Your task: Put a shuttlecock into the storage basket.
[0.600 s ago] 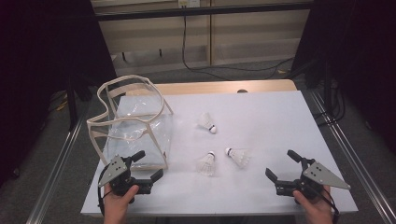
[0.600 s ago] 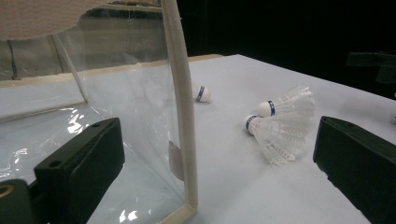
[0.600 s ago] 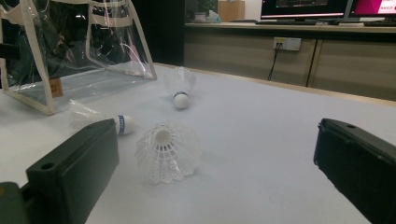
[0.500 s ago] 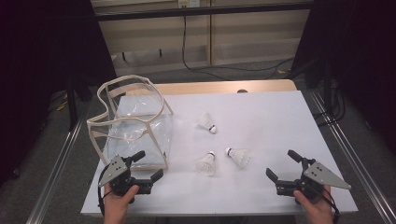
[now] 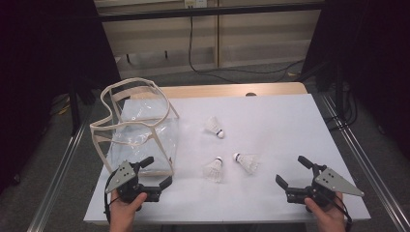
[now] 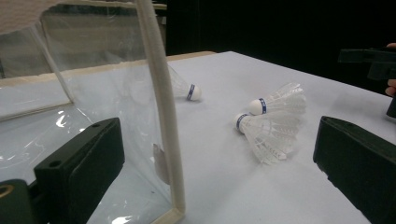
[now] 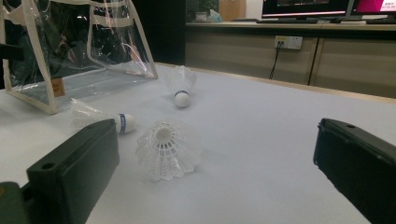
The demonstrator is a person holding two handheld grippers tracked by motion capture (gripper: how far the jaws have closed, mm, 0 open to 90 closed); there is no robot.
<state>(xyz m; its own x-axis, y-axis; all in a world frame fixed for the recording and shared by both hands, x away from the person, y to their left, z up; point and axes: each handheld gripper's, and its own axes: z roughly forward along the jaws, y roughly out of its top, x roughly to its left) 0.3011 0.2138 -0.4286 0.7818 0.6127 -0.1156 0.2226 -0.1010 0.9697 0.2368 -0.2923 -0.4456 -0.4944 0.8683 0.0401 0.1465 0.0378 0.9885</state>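
I see my left gripper (image 5: 157, 173) and right gripper (image 5: 291, 171) both released, holding nothing, low at the table's (image 5: 270, 116) near edge. Between them lie 3 shuttlecocks (image 5: 213, 169); the clear bag (image 5: 138, 125) stands just beyond my left gripper.

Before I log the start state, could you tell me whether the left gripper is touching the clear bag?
Cannot tell: in the high view the left gripper overlaps the clear bag edge, with no plain gap or contact.

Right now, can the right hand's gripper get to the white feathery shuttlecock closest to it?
Probably yes. The right gripper is open, and only bare white table lies between it and the nearest white plastic shuttlecock, which lies on its side.
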